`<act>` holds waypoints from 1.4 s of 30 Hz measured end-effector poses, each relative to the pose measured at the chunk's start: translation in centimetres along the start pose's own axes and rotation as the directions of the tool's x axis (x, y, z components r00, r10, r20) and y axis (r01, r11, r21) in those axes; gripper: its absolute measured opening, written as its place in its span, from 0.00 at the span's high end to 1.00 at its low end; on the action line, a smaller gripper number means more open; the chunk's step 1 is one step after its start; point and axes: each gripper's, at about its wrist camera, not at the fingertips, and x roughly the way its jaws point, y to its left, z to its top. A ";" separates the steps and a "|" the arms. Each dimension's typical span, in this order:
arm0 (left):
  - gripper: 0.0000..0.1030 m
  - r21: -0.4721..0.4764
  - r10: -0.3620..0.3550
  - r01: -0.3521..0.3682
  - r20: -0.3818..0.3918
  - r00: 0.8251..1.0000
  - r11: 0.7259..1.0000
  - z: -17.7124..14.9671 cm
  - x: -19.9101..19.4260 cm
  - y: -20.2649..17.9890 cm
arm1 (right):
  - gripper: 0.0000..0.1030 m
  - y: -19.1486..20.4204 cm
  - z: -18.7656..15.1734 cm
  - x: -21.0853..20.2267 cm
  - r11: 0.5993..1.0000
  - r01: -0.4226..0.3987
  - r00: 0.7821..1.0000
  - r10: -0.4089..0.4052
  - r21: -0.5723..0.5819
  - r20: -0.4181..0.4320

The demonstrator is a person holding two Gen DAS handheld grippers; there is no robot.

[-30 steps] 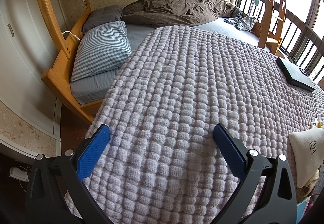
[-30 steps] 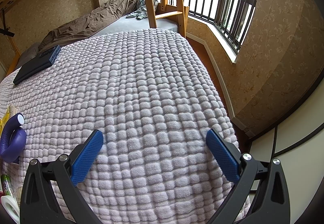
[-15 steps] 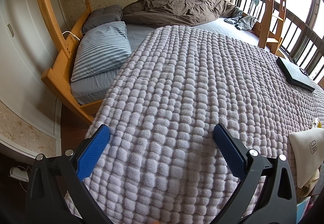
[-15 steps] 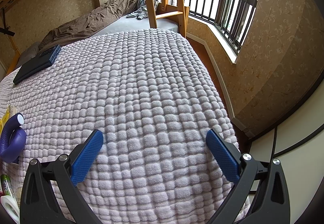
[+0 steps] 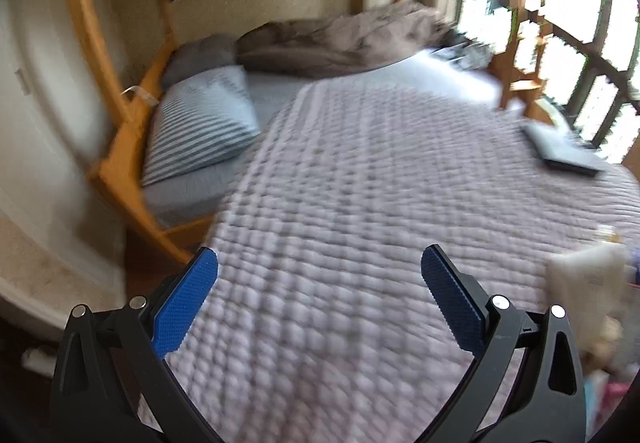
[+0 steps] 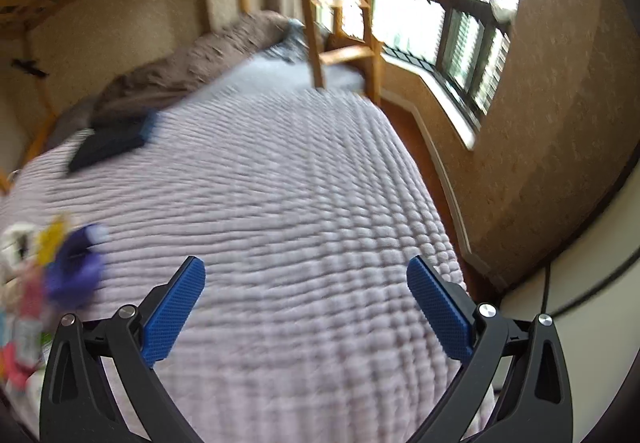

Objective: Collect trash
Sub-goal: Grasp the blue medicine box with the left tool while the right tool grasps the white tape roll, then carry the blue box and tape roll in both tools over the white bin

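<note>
Both grippers, left and right, gape empty; blurred trash looks light, crushable: pinch edges.

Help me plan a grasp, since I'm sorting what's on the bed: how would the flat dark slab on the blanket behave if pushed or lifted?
The flat dark slab looks rigid and thin, so it would probably slide rather than roll or tip. The nubby blanket likely adds drag. Lying flat, it offers little edge to pinch. Blur hides its material, so weight is uncertain.
</note>
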 end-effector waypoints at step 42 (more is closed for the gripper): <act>0.14 0.425 -0.262 0.305 -0.158 0.952 0.852 -11.3 -6.2 -14.3 | 0.50 14.7 -6.6 -2.9 0.775 -0.428 0.904 0.363 -0.465 -0.227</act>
